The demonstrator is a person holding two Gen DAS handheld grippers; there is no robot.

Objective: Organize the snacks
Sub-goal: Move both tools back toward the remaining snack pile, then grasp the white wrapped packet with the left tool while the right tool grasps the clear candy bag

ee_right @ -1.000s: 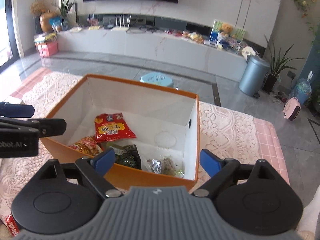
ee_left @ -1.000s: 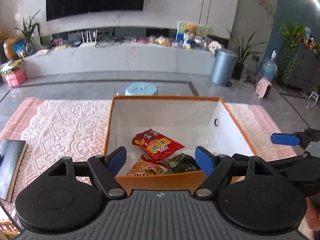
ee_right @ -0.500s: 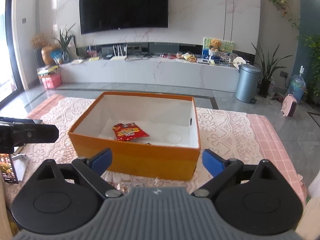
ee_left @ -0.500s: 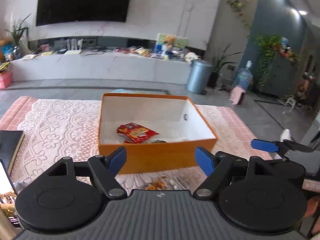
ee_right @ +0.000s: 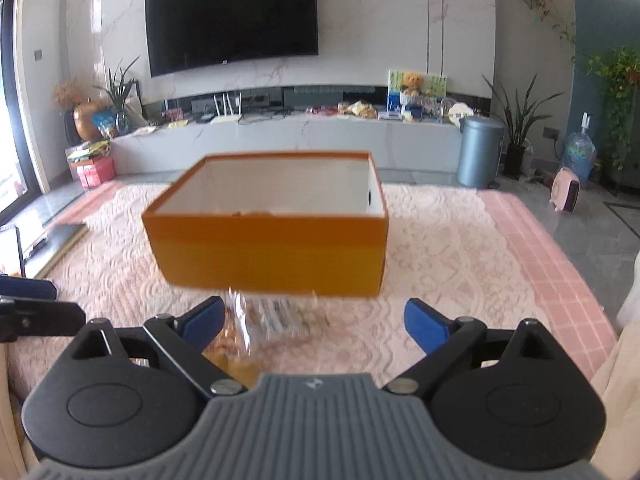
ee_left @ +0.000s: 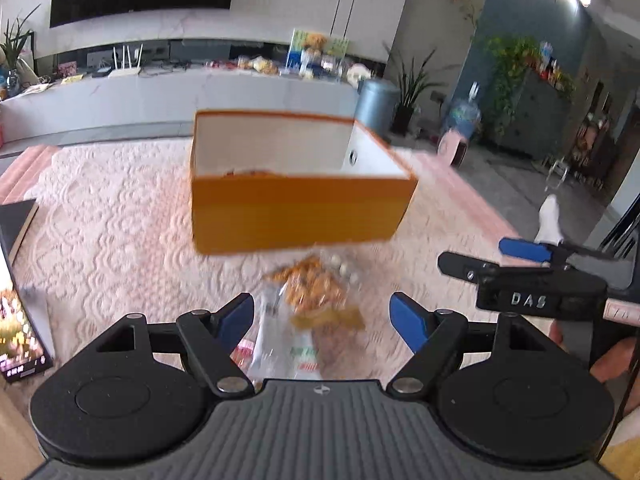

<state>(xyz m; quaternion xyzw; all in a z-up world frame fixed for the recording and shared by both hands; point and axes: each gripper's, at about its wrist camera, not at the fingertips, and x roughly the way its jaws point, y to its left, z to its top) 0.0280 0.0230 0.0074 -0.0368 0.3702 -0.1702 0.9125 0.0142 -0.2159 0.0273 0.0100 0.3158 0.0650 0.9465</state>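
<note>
An orange box [ee_left: 296, 212] with a white inside stands on the lace cloth; it also shows in the right wrist view [ee_right: 272, 252]. Only a sliver of the snacks inside shows over its near wall. Clear snack bags [ee_left: 316, 284] with orange contents lie on the cloth in front of the box, seen blurred in the right wrist view [ee_right: 264, 320]. My left gripper [ee_left: 322, 316] is open and empty, just above these bags. My right gripper [ee_right: 314, 320] is open and empty, close behind the same bags. It also shows at the right of the left wrist view [ee_left: 520, 264].
A dark book or tablet [ee_left: 16, 220] and a lit phone screen [ee_left: 20, 328] lie at the table's left. The pink lace cloth [ee_right: 460, 260] covers the table. A marble TV bench [ee_right: 280, 136], a grey bin [ee_right: 478, 152] and plants stand beyond.
Both grippers have pulled back and down from over the box. The box now looks farther off, and the loose snack bags in front of it have come into view.
</note>
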